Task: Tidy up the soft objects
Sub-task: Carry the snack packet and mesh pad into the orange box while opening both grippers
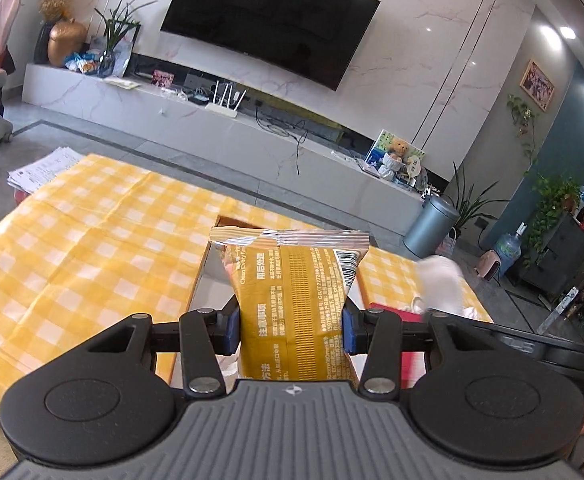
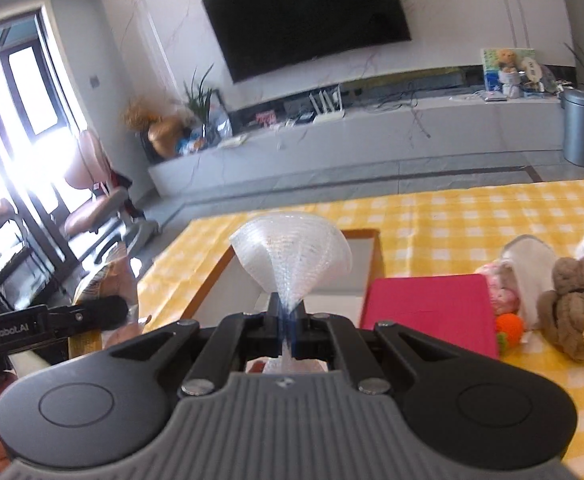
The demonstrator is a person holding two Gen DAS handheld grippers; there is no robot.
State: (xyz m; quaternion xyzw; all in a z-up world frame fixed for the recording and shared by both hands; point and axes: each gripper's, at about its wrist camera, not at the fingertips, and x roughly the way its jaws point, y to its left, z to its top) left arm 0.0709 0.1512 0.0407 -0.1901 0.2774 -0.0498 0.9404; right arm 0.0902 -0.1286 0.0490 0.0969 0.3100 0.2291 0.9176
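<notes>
My left gripper (image 1: 291, 330) is shut on a yellow wet-wipes pack (image 1: 292, 300), which stands upright between the blue pads above a wood-rimmed tray (image 1: 200, 276) on the yellow checked tablecloth. In the right wrist view my right gripper (image 2: 288, 316) is shut on a white foam net sleeve (image 2: 292, 260) that fans out above the fingers, over the same tray (image 2: 361, 256). That sleeve (image 1: 441, 284) shows as a white blur at the right of the left wrist view. The left gripper's body (image 2: 52, 320) appears at the left edge of the right wrist view.
A pink box (image 2: 431, 308) lies right of the tray. Beyond it sit a brown plush toy (image 2: 571, 304), a pink plush, an orange knitted piece (image 2: 509, 326) and a yellow cloth. Papers (image 1: 40, 170) lie past the table's far left corner. A grey bin (image 1: 427, 226) stands on the floor.
</notes>
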